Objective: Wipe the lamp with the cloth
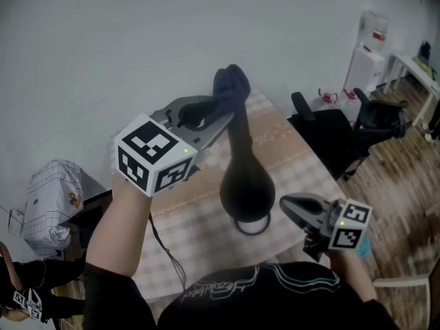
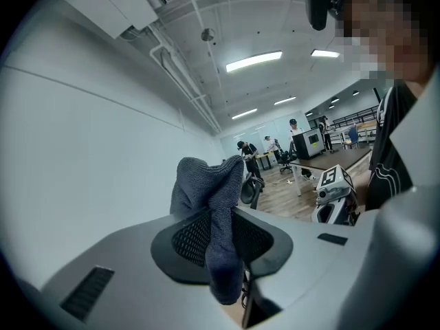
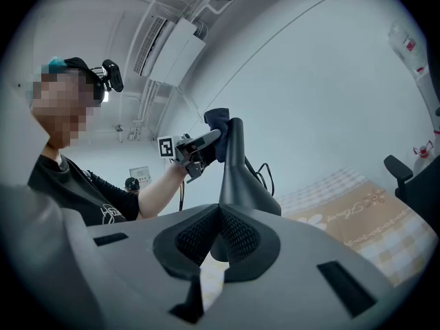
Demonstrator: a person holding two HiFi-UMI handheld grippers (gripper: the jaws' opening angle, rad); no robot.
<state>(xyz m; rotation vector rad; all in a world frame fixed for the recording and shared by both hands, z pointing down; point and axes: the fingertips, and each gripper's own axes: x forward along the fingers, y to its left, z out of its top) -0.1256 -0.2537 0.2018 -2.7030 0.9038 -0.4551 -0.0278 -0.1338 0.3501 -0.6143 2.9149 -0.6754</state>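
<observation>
A black lamp point(image 1: 244, 174) with a slim neck and a flared body stands on the table. My left gripper point(image 1: 221, 114) is shut on a dark blue cloth point(image 1: 231, 86), which it presses against the top of the lamp's neck. In the left gripper view the cloth point(image 2: 213, 205) sticks up between the pads and hides the lamp. My right gripper point(image 1: 289, 205) is low on the right, close beside the lamp's body, with its jaws shut and nothing between them. In the right gripper view the lamp point(image 3: 240, 177) rises just beyond the closed gripper point(image 3: 218, 222), and the cloth point(image 3: 218, 124) sits at its top.
A beige checked cover lies over the table point(image 1: 302, 158). A black cable point(image 1: 168, 253) trails off the table's near left. Black office chairs point(image 1: 330, 133) stand right of the table, a white water dispenser point(image 1: 368, 57) beyond them, and a white bundle point(image 1: 51, 201) at the left.
</observation>
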